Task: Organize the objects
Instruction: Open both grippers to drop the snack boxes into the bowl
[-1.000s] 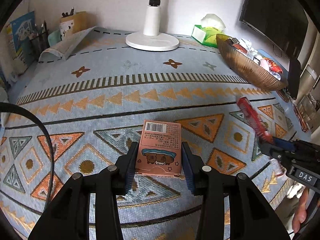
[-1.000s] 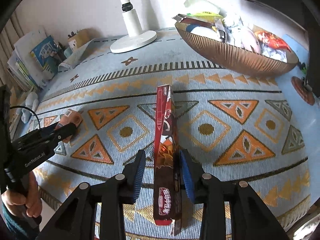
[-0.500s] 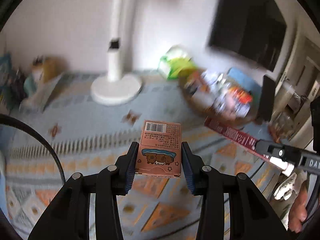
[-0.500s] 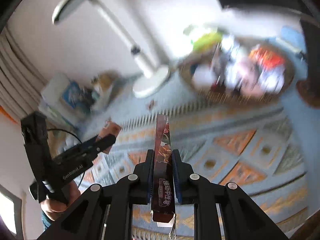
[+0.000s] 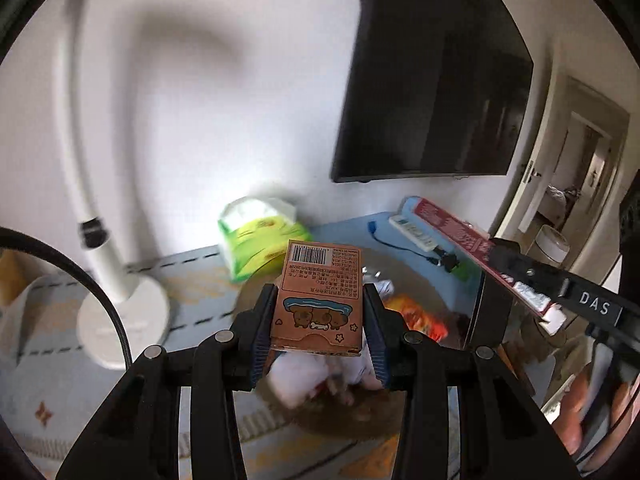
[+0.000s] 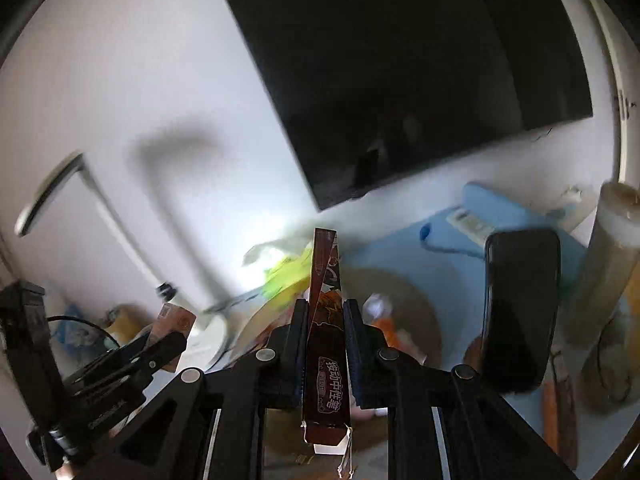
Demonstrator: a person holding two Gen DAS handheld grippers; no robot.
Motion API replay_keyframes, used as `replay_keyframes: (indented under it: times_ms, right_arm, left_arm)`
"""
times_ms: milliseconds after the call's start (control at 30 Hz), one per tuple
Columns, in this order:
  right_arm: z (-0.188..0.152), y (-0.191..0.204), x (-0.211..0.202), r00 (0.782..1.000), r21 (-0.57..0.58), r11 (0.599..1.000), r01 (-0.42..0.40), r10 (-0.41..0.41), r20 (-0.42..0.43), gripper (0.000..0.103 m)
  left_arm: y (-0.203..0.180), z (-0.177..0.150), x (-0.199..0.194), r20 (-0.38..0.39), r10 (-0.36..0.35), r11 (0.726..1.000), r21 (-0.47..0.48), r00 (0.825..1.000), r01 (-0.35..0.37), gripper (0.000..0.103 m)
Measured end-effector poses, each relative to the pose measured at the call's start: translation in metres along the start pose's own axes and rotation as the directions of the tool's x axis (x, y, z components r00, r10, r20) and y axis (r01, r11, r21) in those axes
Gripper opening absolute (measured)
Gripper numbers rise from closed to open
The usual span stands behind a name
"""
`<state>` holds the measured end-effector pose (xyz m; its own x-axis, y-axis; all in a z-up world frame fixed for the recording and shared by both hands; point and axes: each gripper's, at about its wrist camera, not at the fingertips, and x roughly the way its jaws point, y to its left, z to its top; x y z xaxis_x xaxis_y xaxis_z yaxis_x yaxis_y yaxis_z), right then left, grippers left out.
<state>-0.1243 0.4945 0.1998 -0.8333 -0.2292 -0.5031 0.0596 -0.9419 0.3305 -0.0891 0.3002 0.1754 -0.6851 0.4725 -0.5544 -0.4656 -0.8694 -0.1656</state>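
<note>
While both grippers are raised above the worktop, the scene reads:
Left gripper [image 5: 318,326]: closed on a small pink snack box [image 5: 320,298], pads pressing its two side edges; barcode end points away from the camera
Pink snack box: held in the air, over the brown woven basket [image 5: 344,424]
Right gripper [image 6: 325,344]: clamped on a long dark red carton [image 6: 325,344], gripped near its lower half, far end pointing up and away
Long dark red carton: off the worktop, above the basket's rim
Basket: holds blurred snack packets, one orange
Behind: green tissue pack [image 5: 260,240], white lamp base [image 5: 120,320], wall-mounted black screen [image 5: 436,92]
Right side: black phone [image 6: 518,312] standing upright
</note>
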Motion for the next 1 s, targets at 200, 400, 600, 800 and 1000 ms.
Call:
replay_keyframes:
  times_ms: [200,400,600,800,1000]
  right_arm:
    - [0.011,-0.020,0.032,0.999,0.093,0.995,-0.040,0.044,-0.033,0.025]
    - [-0.013,-0.047,0.063,0.971,0.215,0.971,-0.102,0.144,-0.189,0.047]
    - [-0.027,-0.043,0.036,0.976,0.176,0.981,-0.076,0.110,-0.188,0.049]
    - [-0.041,-0.019,0.005,0.974,0.157,0.980,-0.119,0.146,-0.173,0.060]
    - [-0.061,0.025,-0.025,0.962,0.121,0.976,-0.179,0.200,-0.187,0.063]
  left_arm:
    - [-0.006,0.000,0.041,-0.015,-0.097,0.995,-0.007,0.995,0.097,0.060]
    - [0.017,-0.021,0.056,-0.071,-0.101,0.988,-0.124,0.992,0.092,0.070]
    - [0.028,-0.044,0.017,-0.059,0.036,0.992,-0.115,0.998,-0.042,0.070]
    - [0.037,-0.068,-0.043,-0.035,0.132,0.987,-0.089,0.991,-0.134,0.070]
    - [0.050,-0.091,-0.111,0.019,0.226,0.972,-0.075,0.974,-0.224,0.070]
